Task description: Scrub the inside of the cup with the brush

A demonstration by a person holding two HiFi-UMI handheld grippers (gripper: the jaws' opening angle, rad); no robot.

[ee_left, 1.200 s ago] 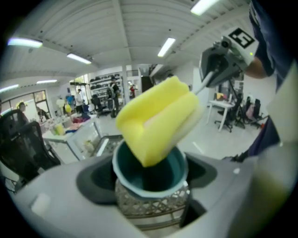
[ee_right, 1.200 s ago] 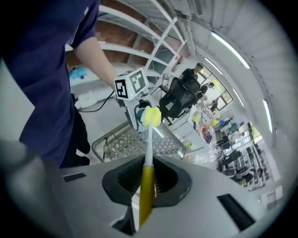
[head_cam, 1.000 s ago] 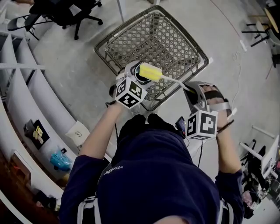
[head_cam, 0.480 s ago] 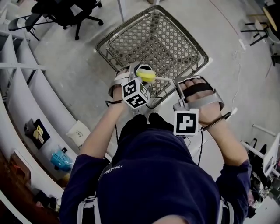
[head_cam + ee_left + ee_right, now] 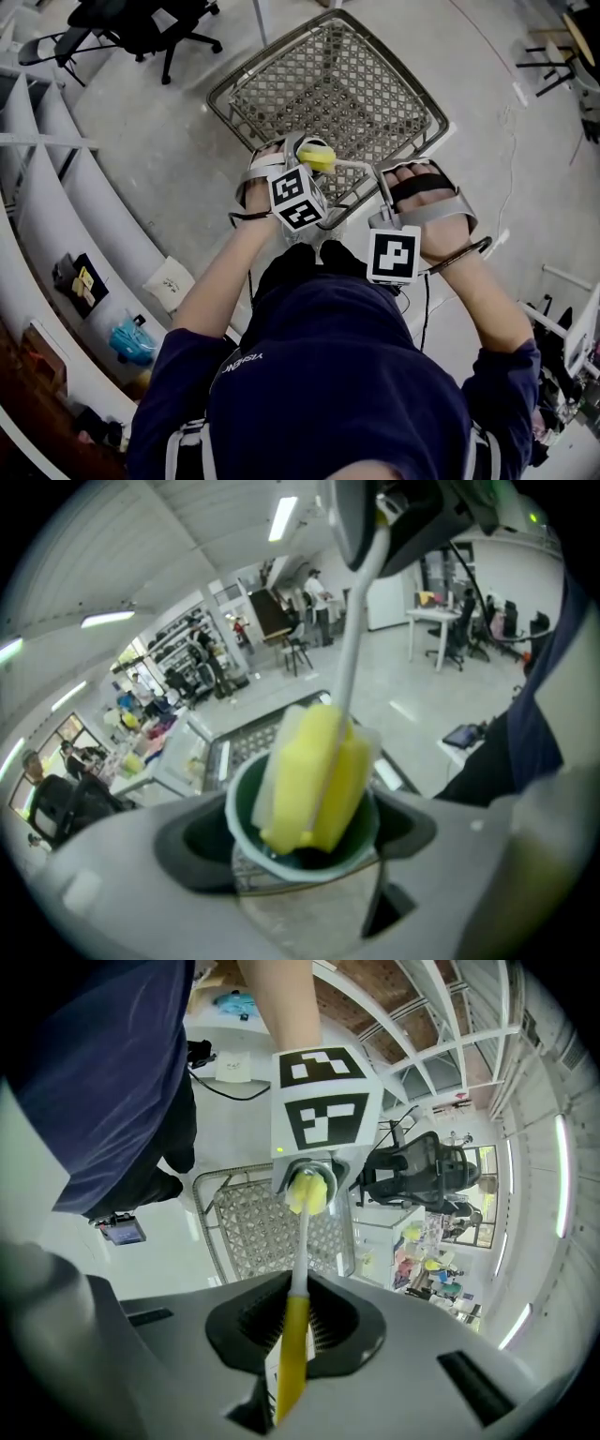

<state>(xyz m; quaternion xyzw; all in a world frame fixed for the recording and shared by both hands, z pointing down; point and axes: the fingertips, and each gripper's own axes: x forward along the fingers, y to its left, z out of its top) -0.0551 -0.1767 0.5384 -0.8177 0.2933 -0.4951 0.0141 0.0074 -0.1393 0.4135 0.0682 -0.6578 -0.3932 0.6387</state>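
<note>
The left gripper clamps the cup, the brush (pinched by the right gripper) dipping its sponge inside.

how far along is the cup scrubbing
Done: the left gripper holds the cup, and the right gripper holds the brush by its handle. In hand: the brush's yellow sponge sits partly inside the cup's mouth. Left: probably pushing it deeper and working round the walls; how clean the inside is can't be told.

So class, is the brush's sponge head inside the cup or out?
Partly inside: the sponge head dips below the rim of the cup, top protruding.
</note>
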